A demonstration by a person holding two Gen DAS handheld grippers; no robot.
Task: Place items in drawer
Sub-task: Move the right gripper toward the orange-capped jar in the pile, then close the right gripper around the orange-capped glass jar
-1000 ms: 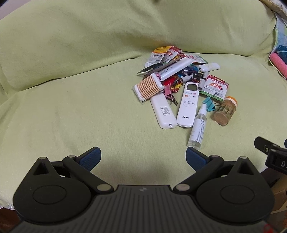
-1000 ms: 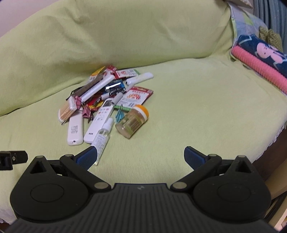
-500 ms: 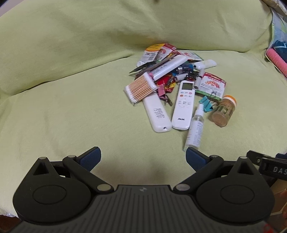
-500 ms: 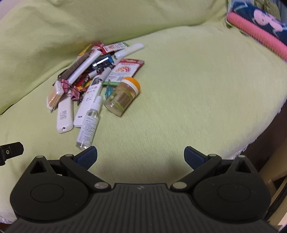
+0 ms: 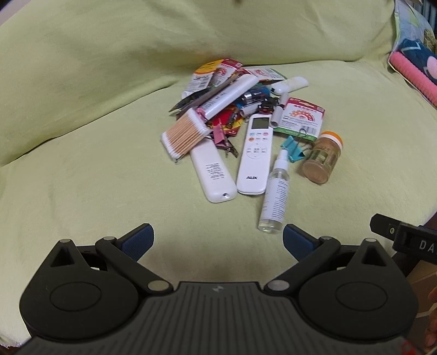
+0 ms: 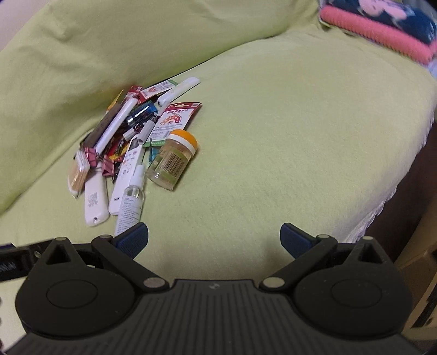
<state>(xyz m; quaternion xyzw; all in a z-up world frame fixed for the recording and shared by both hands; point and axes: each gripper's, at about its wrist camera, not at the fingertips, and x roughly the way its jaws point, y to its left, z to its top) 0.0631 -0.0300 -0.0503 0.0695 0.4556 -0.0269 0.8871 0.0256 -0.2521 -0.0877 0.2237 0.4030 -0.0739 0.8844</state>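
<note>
Yellow-green cloth covers the sofa (image 5: pixel 95 169), seat and backrest alike, and a heap of small household things sits near the middle of the seat. At the near edge of the heap lie 2 white remotes side by side: the face-down remote (image 5: pixel 213 172) on the left, and the AUX remote (image 5: pixel 255 154) with its buttons up just right of it. A pack of cotton swabs (image 5: pixel 184 135) rests across the top end of the face-down one. Right of the AUX remote lies a clear spray bottle (image 5: pixel 274 195), its base toward the grippers, and beyond that a jar with an orange lid (image 5: pixel 323 157) on its side. A teal binder clip (image 5: pixel 292 147) sits between bottle and jar, and pink binder clips (image 6: pixel 99 161) lie by the swabs. Farther back are a white tube (image 5: pixel 230 95), a red-and-white card packet (image 5: pixel 300 117), batteries and other bits too jumbled to tell apart.

The left gripper (image 5: pixel 218 240) hangs over bare cloth just short of the heap, jaws spread wide with nothing between them. The right gripper (image 6: pixel 214 237) is likewise spread wide and empty; its left fingertip (image 6: pixel 132 239) overlaps the spray bottle's base in the right wrist view, though I cannot tell whether they touch. A pink and navy folded textile (image 6: pixel 382 24) lies at the sofa's far right. No drawer shows in either view.
</note>
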